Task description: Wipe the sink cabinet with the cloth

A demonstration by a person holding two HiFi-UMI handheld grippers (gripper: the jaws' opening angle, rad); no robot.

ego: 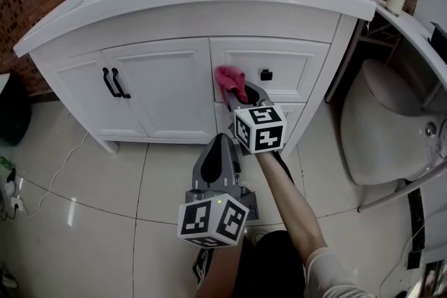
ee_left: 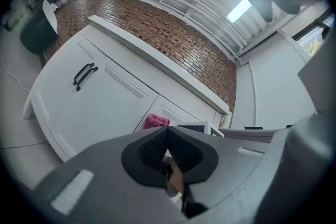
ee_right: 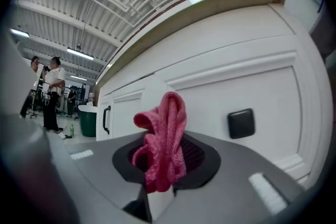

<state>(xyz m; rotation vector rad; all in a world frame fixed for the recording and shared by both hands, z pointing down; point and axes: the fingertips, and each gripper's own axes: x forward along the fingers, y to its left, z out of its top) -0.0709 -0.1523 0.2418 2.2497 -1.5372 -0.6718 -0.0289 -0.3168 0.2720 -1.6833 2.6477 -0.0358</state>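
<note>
Head view: my right gripper [ego: 236, 90] reaches forward to the white sink cabinet [ego: 160, 91], and a pink cloth [ego: 229, 79] sticks up out of its jaws. The cloth sits at the left end of the upper drawer [ego: 293, 66], just left of the square black knob [ego: 266, 75] and right of the door [ego: 167, 87] with its two black handles [ego: 112, 82]. I cannot tell whether the cloth actually touches the drawer front.

From the right gripper view, the right gripper [ee_right: 161, 162] has its jaws clamped on the bunched cloth [ee_right: 164, 134]. The folds stand upright above the jaws, with the knob [ee_right: 241, 123] to the right behind them.

My left gripper [ego: 222, 142] hangs nearer to me, lower and slightly left, over the tiled floor [ego: 91, 220], well apart from the cabinet. In the left gripper view its jaws [ee_left: 167, 150] are together with nothing between them. A white toilet [ego: 384, 125] stands to the right of the cabinet.
</note>
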